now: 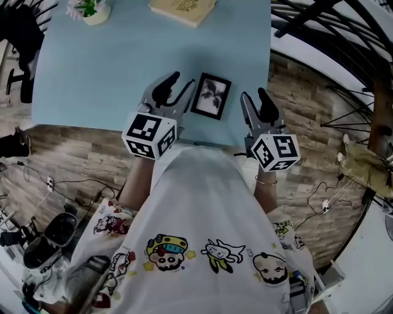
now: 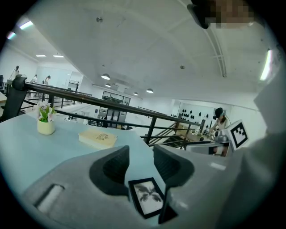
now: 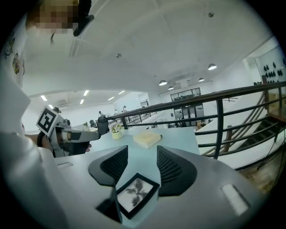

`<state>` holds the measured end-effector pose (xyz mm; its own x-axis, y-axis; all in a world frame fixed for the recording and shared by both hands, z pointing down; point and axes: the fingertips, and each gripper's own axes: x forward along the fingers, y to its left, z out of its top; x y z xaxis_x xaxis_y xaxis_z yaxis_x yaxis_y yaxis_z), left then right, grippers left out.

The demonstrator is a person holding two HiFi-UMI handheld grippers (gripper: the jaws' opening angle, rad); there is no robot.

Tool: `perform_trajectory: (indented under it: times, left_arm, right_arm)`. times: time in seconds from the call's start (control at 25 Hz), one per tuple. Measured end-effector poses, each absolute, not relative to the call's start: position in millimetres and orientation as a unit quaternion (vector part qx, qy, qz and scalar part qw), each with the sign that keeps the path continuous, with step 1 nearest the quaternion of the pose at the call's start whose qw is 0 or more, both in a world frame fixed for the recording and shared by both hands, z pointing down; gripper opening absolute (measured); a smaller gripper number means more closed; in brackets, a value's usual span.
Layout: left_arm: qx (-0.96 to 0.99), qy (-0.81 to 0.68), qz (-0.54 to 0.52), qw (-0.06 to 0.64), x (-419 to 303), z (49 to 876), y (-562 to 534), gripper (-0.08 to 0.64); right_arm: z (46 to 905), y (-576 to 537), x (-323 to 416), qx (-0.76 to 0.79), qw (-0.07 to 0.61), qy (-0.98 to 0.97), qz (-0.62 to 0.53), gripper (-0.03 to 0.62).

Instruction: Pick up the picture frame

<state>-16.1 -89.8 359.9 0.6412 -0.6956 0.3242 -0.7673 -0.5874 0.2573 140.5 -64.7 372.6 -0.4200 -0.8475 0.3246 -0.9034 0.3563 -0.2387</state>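
black rectangular picture frame flat on pale blue table, mid-picture. left tongs, right tongs both wide open, empty, flanking it, prob for two-sided grab

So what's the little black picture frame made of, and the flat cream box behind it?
Small black picture frame: probably plastic or painted wood; its rim looks smooth and matt. Flat cream box: perhaps cardboard or pale wood, matt, with a faint emblem on top; it might be a book.
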Motion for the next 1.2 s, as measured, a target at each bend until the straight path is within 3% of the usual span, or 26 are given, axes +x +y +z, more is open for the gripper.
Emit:
perform_trajectory:
  times: [1.2]
  left_arm:
    - [0.88, -0.366, 0.153, 0.262, 1, 421, -114, 0.163]
  right_arm:
    - [416, -86, 139, 0.551, 0.081, -0.784, 0.274, 0.201]
